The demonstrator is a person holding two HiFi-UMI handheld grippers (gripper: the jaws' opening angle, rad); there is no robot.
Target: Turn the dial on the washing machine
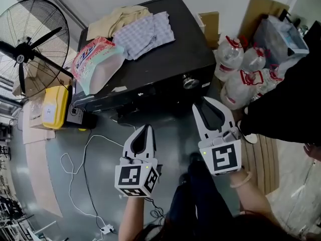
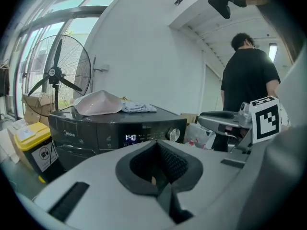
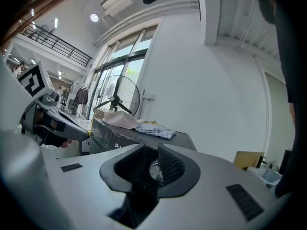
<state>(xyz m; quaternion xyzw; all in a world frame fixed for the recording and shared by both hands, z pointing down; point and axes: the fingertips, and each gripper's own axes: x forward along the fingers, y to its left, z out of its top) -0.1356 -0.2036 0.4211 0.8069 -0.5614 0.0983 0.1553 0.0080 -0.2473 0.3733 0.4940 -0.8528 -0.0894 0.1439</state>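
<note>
The black washing machine (image 1: 165, 59) stands ahead of me, and its silver dial (image 1: 190, 81) sits at the right end of the front panel. My right gripper (image 1: 204, 102) points at the dial from a short way off, just below and to the right of it. In the right gripper view the right gripper (image 3: 151, 150) is open by a narrow gap, and the dial (image 3: 154, 170) shows through that gap, untouched. My left gripper (image 1: 147, 128) hangs lower and to the left, shut and empty. From the left gripper (image 2: 156, 143) I see the dial (image 2: 173, 134) and the lit display (image 2: 130, 138).
A detergent bag (image 1: 95, 62) and folded clothes (image 1: 143, 31) lie on the machine's top. A big fan (image 1: 30, 44) and a yellow bin (image 1: 55, 107) stand to the left. Water bottles (image 1: 241, 69) crowd the right. A white cable (image 1: 75, 169) trails on the floor. A person in black (image 2: 249, 80) stands at the right.
</note>
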